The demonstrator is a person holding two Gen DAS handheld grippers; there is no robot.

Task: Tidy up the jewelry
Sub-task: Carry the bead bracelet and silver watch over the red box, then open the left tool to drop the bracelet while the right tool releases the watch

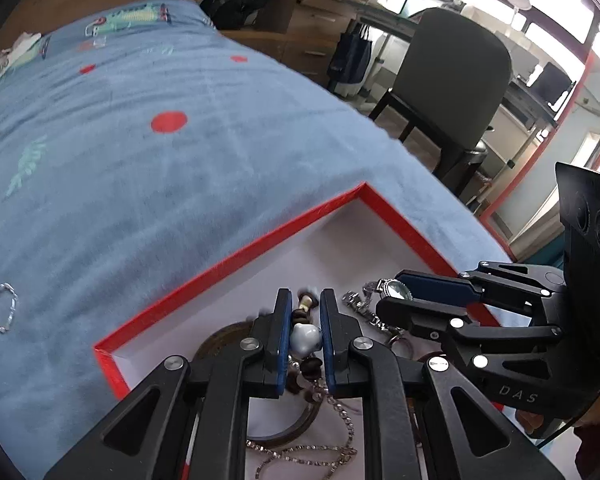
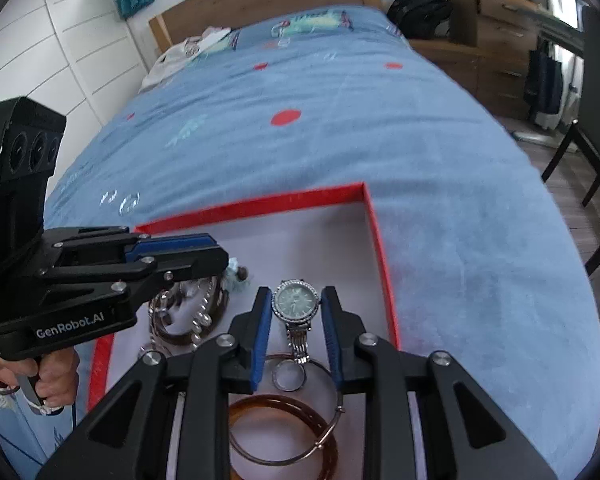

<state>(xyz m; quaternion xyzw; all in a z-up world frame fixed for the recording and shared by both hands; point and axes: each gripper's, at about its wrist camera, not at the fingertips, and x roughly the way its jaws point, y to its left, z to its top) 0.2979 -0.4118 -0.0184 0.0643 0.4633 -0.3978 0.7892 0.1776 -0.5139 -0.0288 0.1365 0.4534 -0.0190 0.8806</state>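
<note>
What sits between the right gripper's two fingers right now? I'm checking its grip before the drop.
The right wrist view shows the silver watch, its face clamped between the right gripper's blue pads, band hanging over the red box.

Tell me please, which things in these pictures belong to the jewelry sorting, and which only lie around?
Belong to the job:
- red-rimmed white tray
- silver wristwatch with green dial, in right gripper
- brown bead string with pale blue-white pendant, in left gripper
- amber bangle
- thin silver chain
- silver bracelet on the blanket

Just lying about:
- black backpack
- grey chair
</note>
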